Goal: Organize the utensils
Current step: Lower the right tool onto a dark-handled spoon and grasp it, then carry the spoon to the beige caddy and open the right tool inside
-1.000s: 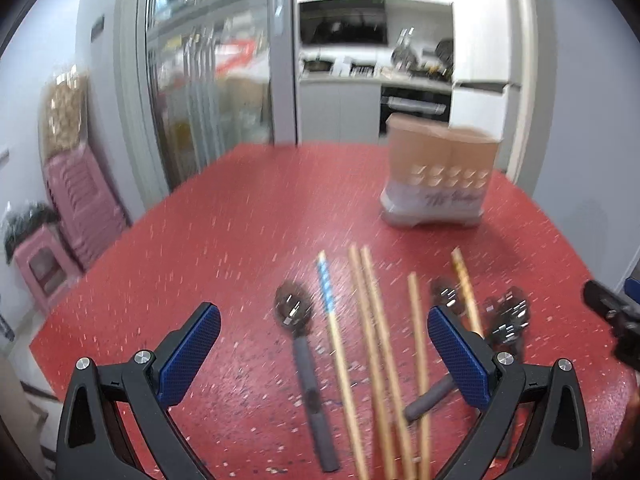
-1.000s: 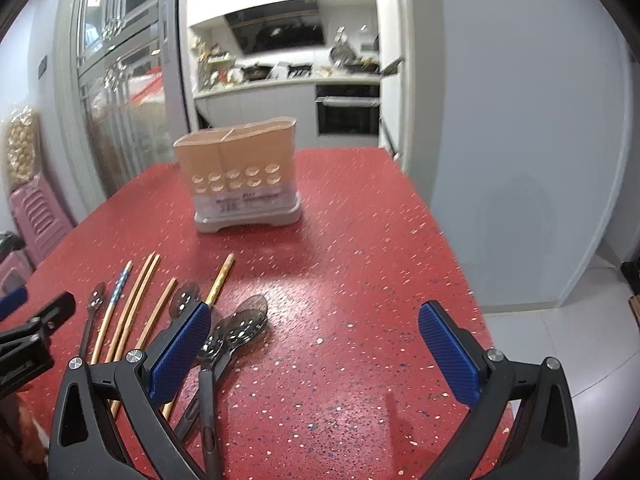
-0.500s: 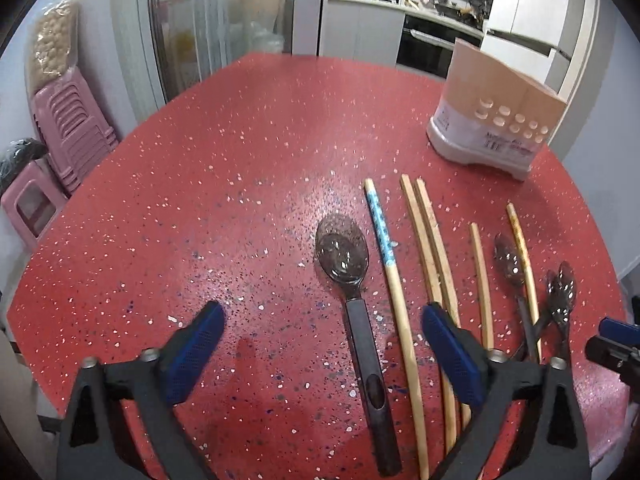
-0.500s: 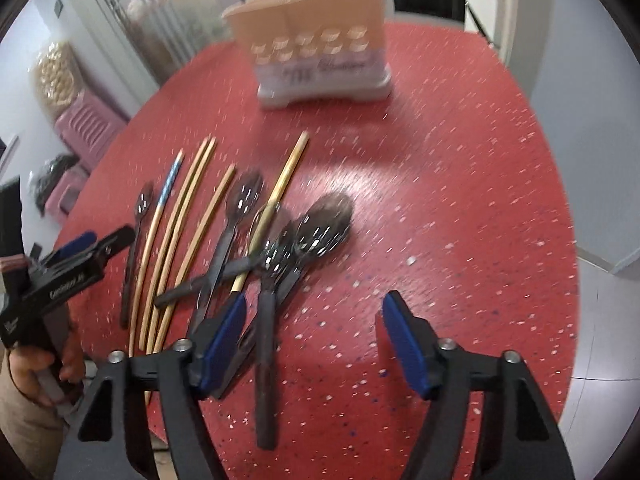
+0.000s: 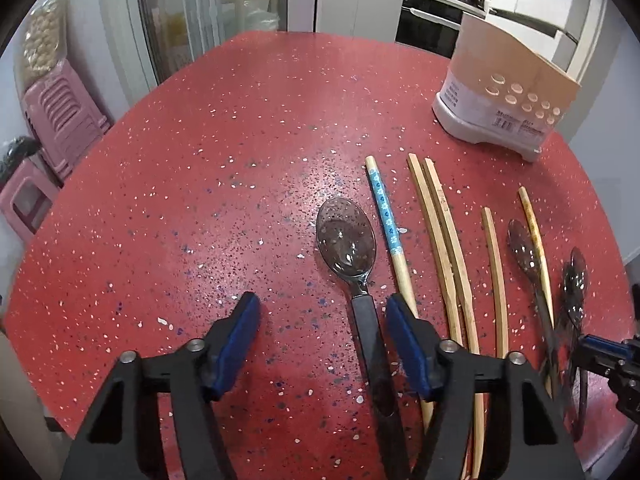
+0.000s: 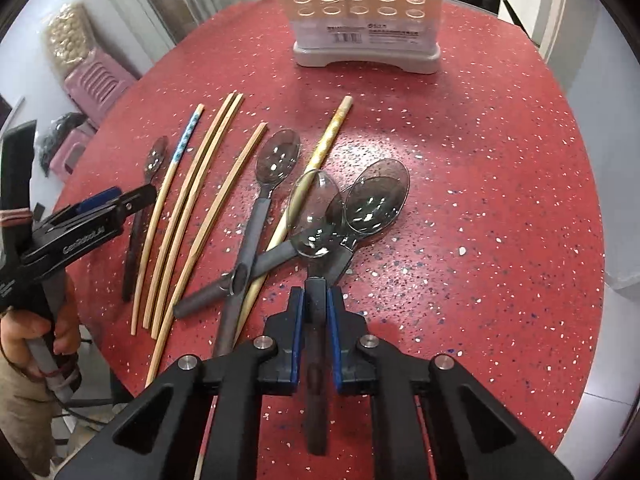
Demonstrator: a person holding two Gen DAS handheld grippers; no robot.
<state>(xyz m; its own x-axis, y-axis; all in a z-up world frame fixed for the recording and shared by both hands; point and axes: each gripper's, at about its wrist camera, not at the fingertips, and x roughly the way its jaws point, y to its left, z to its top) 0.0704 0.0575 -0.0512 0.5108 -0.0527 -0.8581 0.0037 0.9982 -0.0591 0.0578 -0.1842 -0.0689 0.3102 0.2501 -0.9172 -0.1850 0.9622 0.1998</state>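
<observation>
On the red speckled table [image 5: 200, 200] lie several chopsticks and dark-handled spoons. My left gripper [image 5: 320, 320] points down over the leftmost spoon [image 5: 346, 240]. Its jaws are closing, and the spoon's handle lies between them near the right pad [image 5: 404, 332], untouched. A blue-patterned chopstick [image 5: 384, 216] lies just right of it. My right gripper [image 6: 316, 316] is shut on the handle of a clear-bowled spoon [image 6: 316, 216] that lies atop two crossed spoons. The beige utensil holder [image 6: 364, 8] stands at the far side of the table; in the left wrist view the holder [image 5: 504, 100] is at the upper right.
Bamboo chopsticks [image 6: 192, 208] and a gold chopstick [image 6: 320, 152] lie between the two grippers. A hand [image 6: 36, 332] holds the left gripper [image 6: 120, 204] by the table's near edge. Pink stools [image 5: 60, 112] stand on the floor to the left.
Both grippers tipped downward and sank toward the utensils. The right jaws went from wide open to shut on a spoon handle. The left jaws narrowed around the leftmost spoon's handle.
</observation>
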